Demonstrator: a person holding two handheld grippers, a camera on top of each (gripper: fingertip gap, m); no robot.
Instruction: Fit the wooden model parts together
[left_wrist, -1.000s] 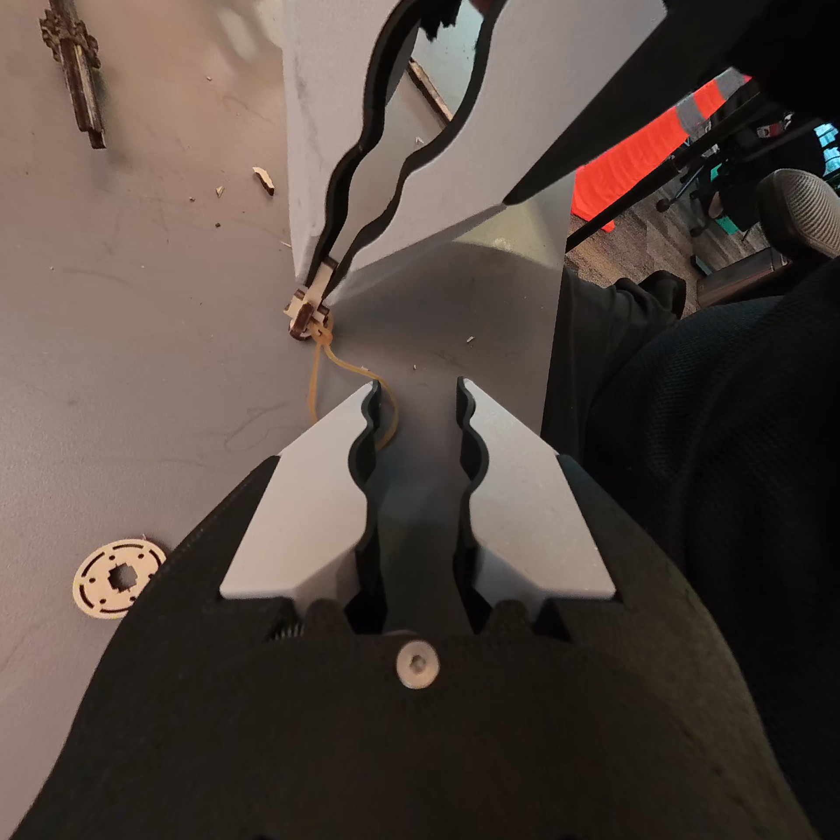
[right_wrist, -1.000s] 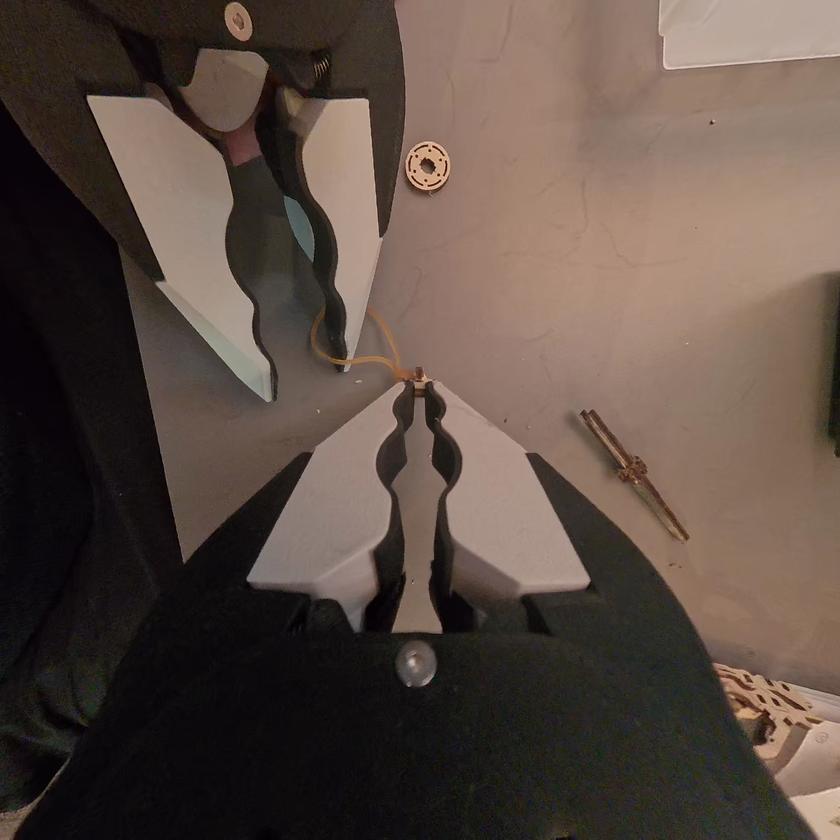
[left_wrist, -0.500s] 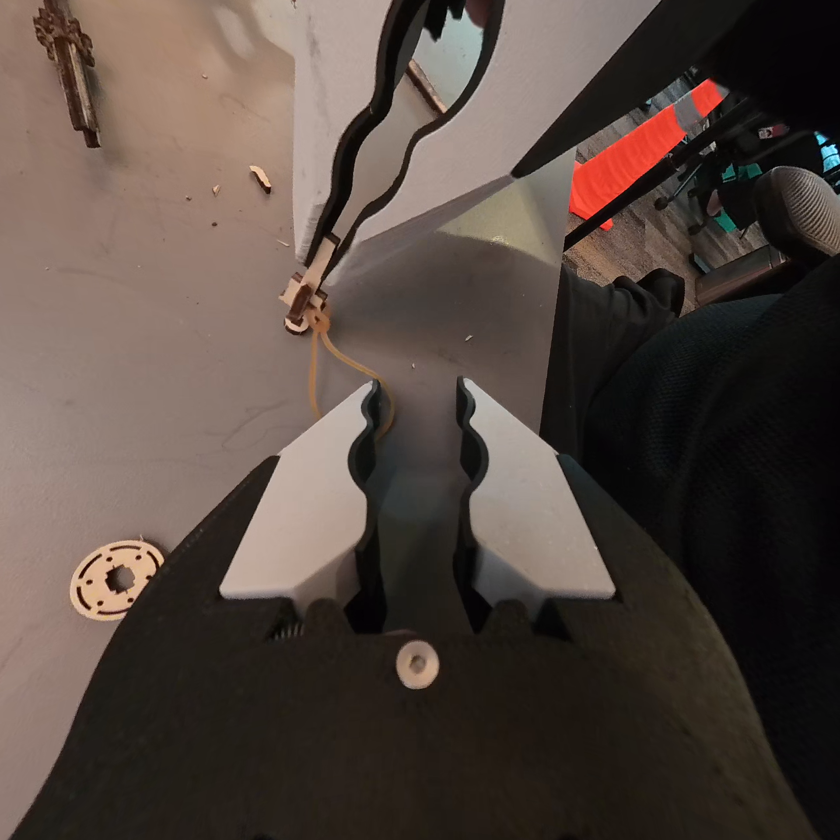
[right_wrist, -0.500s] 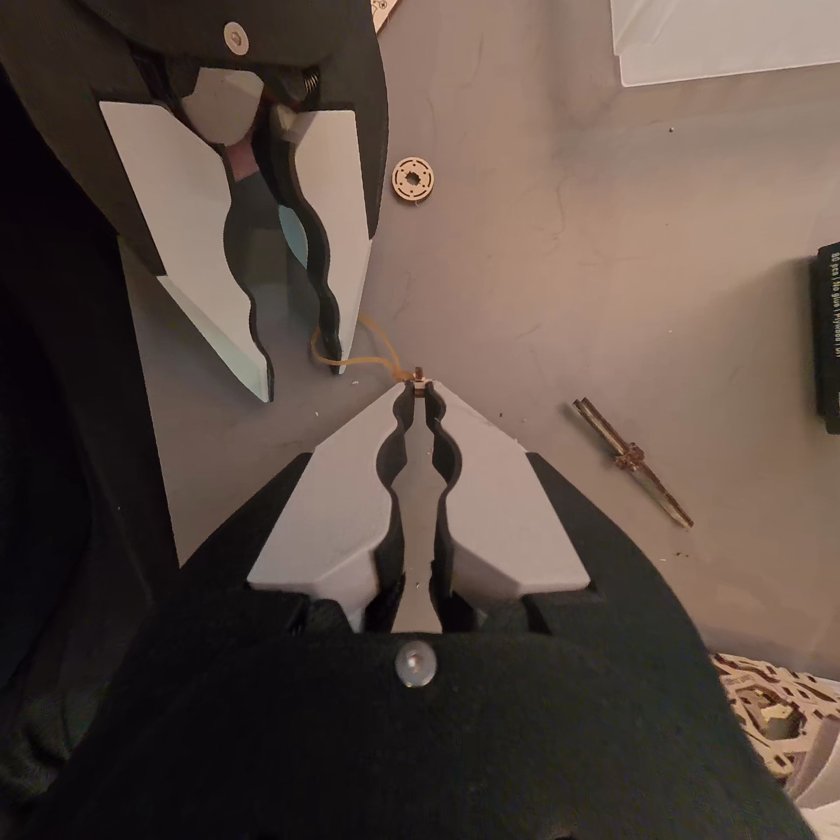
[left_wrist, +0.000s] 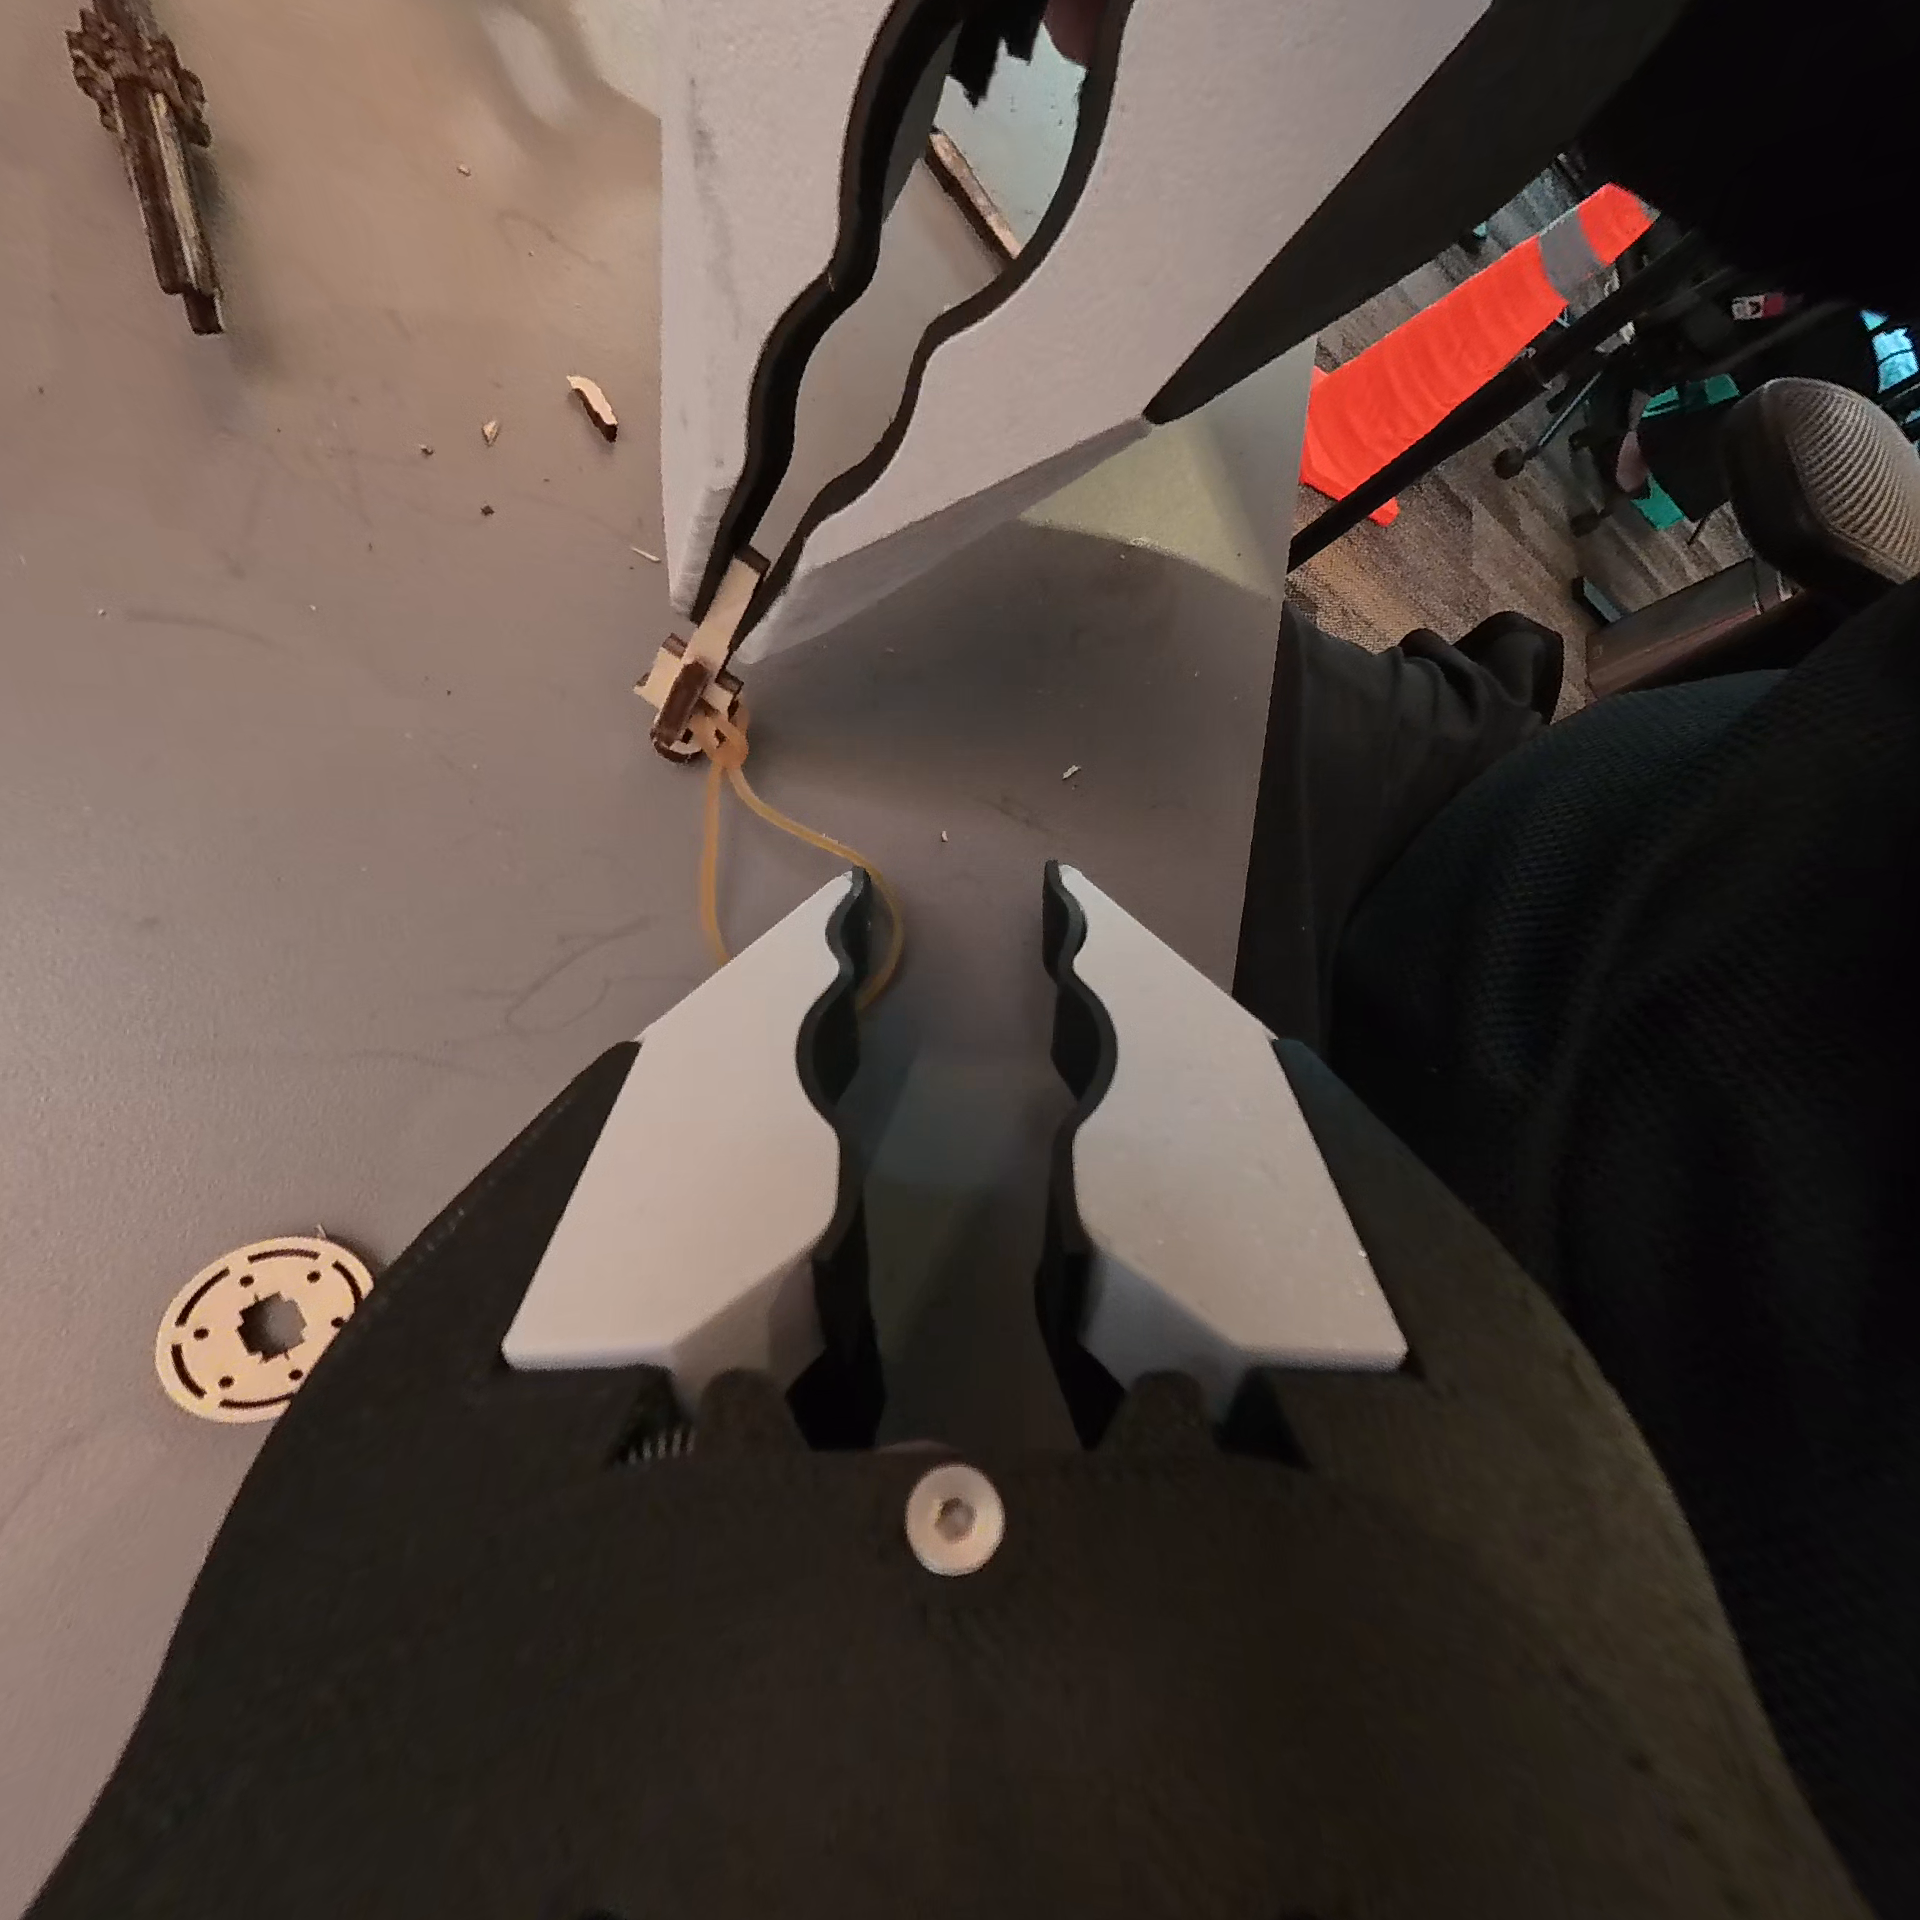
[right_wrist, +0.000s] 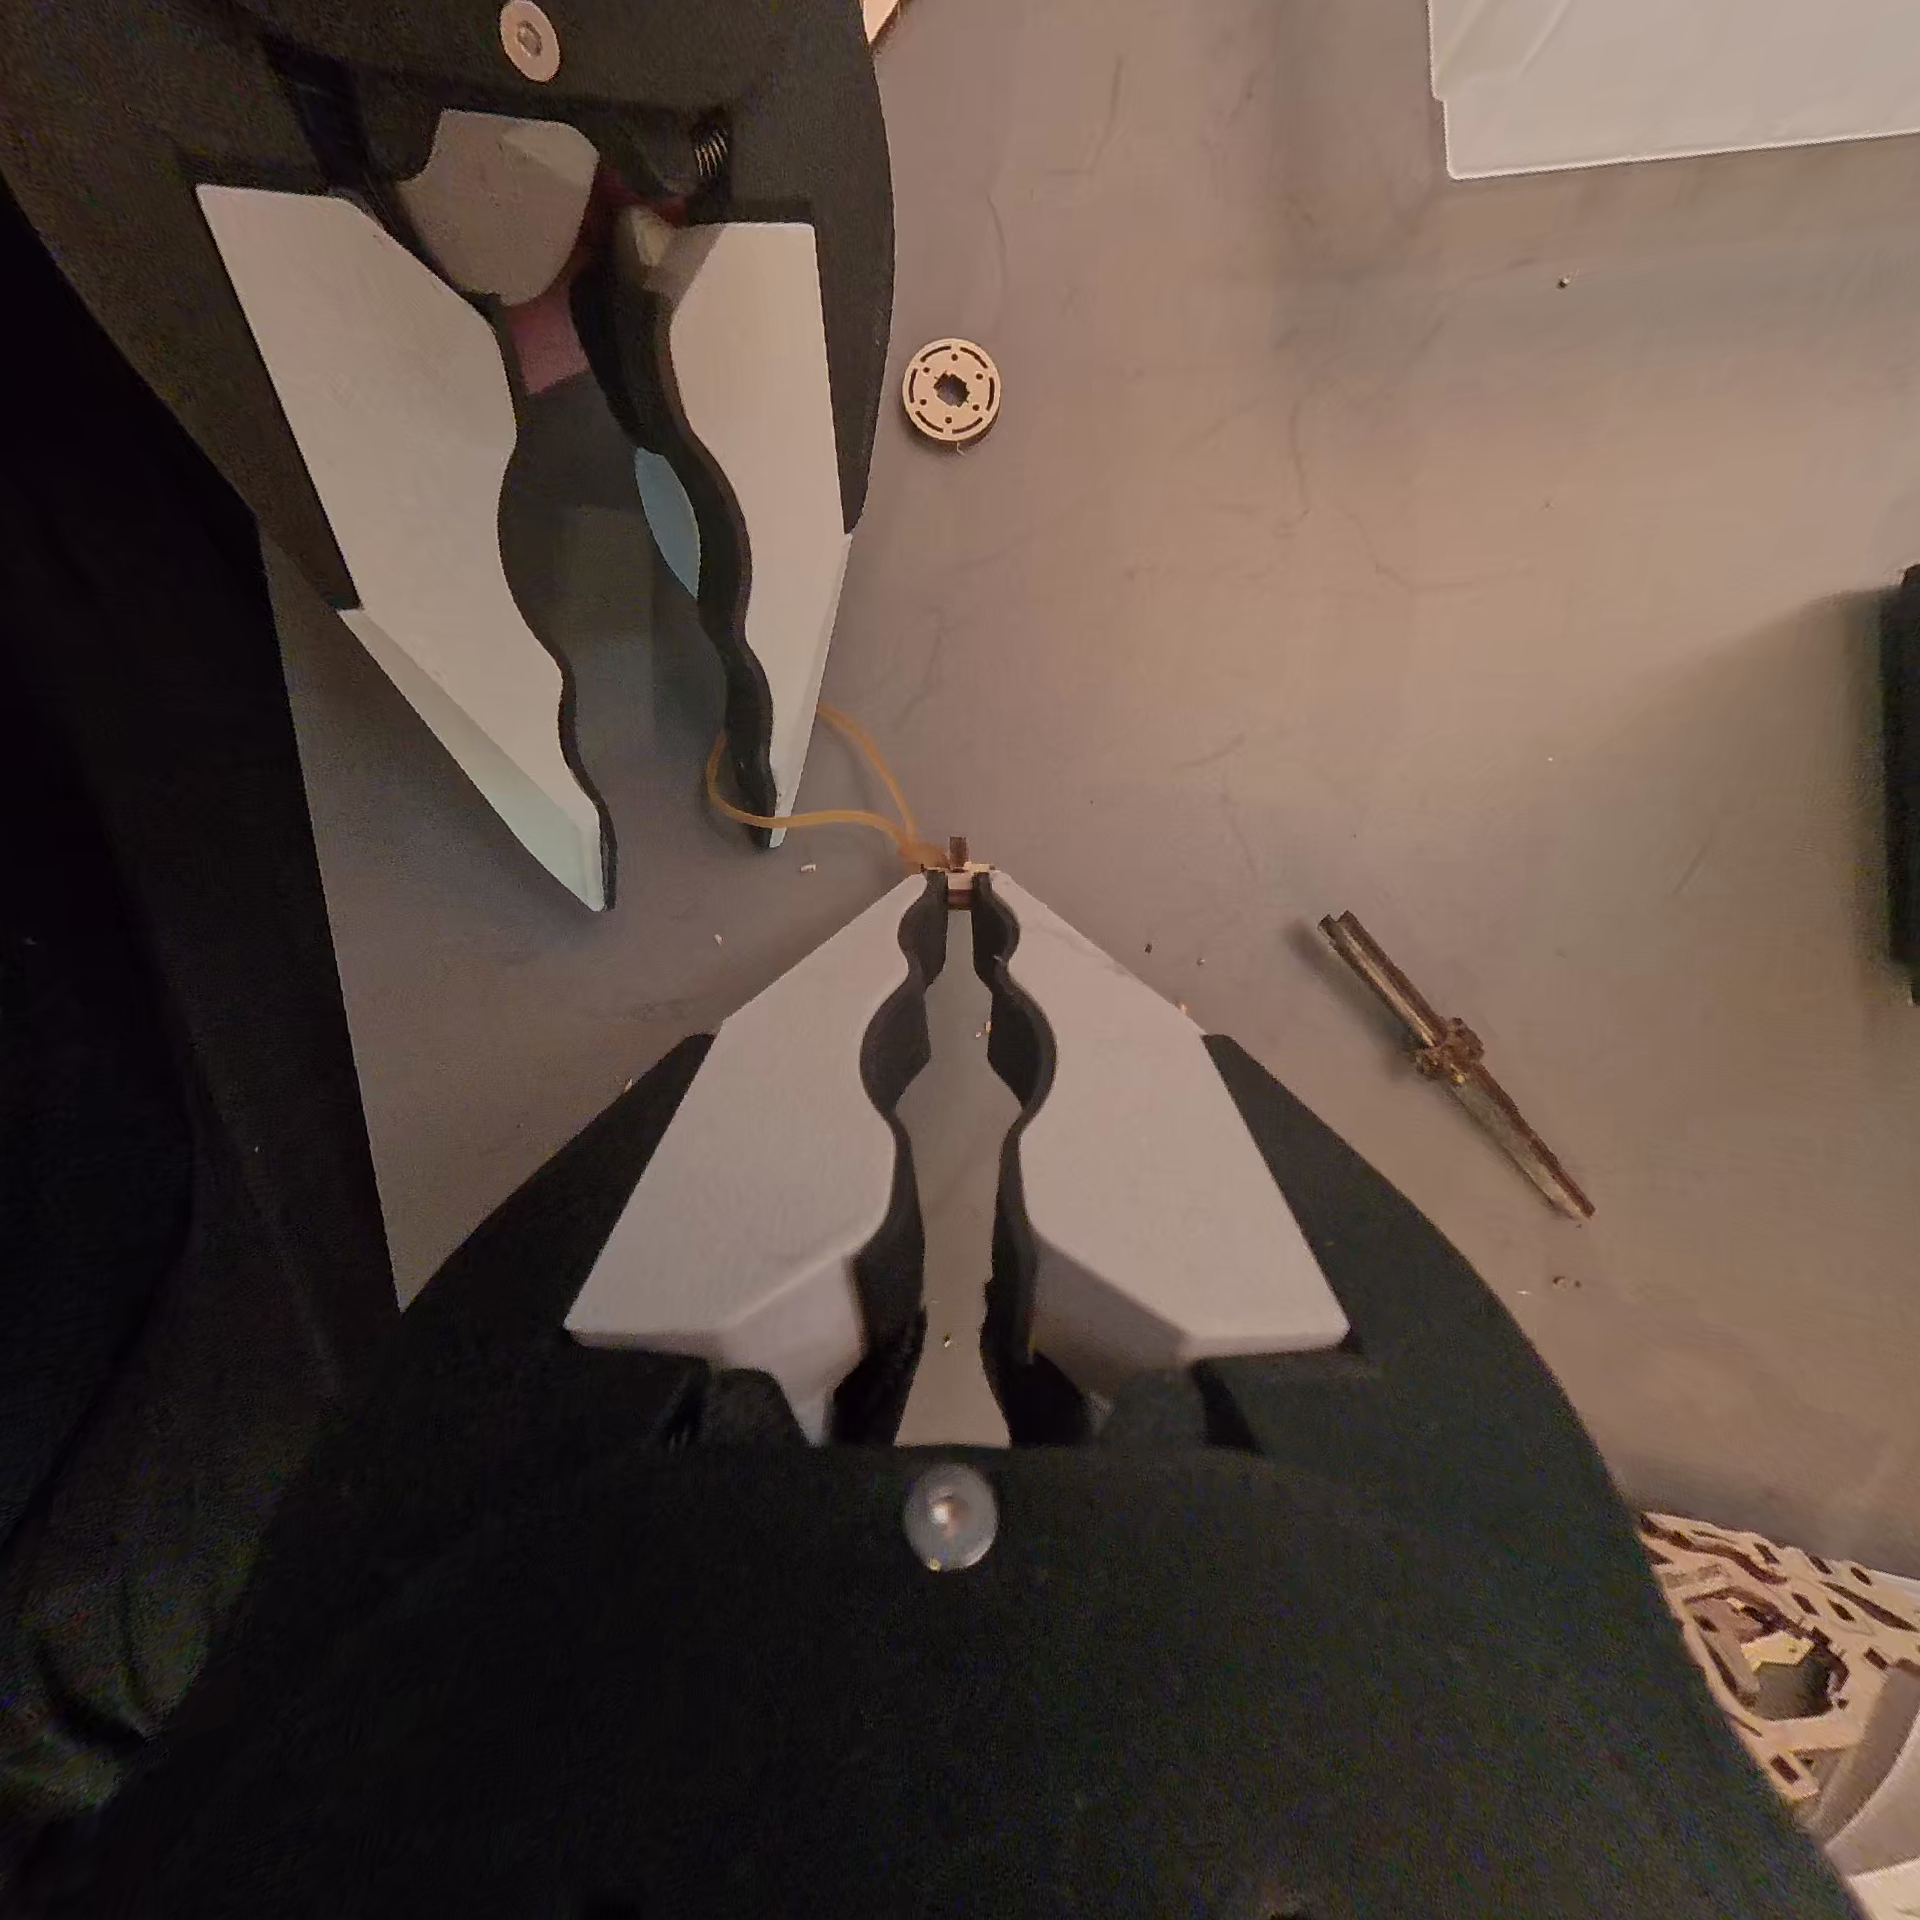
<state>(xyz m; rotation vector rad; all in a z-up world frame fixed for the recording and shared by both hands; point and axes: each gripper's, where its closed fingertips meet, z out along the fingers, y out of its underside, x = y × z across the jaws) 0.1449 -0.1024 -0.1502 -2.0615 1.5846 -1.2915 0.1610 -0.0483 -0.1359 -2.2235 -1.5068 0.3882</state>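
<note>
**Left wrist view: R gripper pinches small wooden part, L gripper spread, band looped on one finger**

Left wrist view, L to R: a dark wooden axle piece (left_wrist: 156, 166) lies top left on the grey table (left_wrist: 312, 727); a pale wooden disc (left_wrist: 262, 1327) w/ a square centre hole lies lower left, flat, well apart from the rest. Mid-frame, the right gripper (left_wrist: 732, 613) comes in from the top, tips clamped on a small wooden part (left_wrist: 691, 686), which is at or just above the table; can't tell which. A yellow rubber band (left_wrist: 727, 862) is tied at that part and runs to the left gripper (left_wrist: 951, 883), looping round its L finger tip. That gripper's jaws stand apart, nothing between them. Far R: a person's dark-clothed lap (left_wrist: 1610, 1039).

Right wrist view, L to R: left gripper (right_wrist: 686, 862) top left, spread, band (right_wrist: 821, 821) round one tip; right gripper (right_wrist: 958, 878) centre, closed on the part (right_wrist: 958, 871); disc (right_wrist: 953, 395) above; axle piece (right_wrist: 1455, 1060) to the R; a cut-out wooden sheet (right_wrist: 1766, 1642) at the bottom R corner.
</note>
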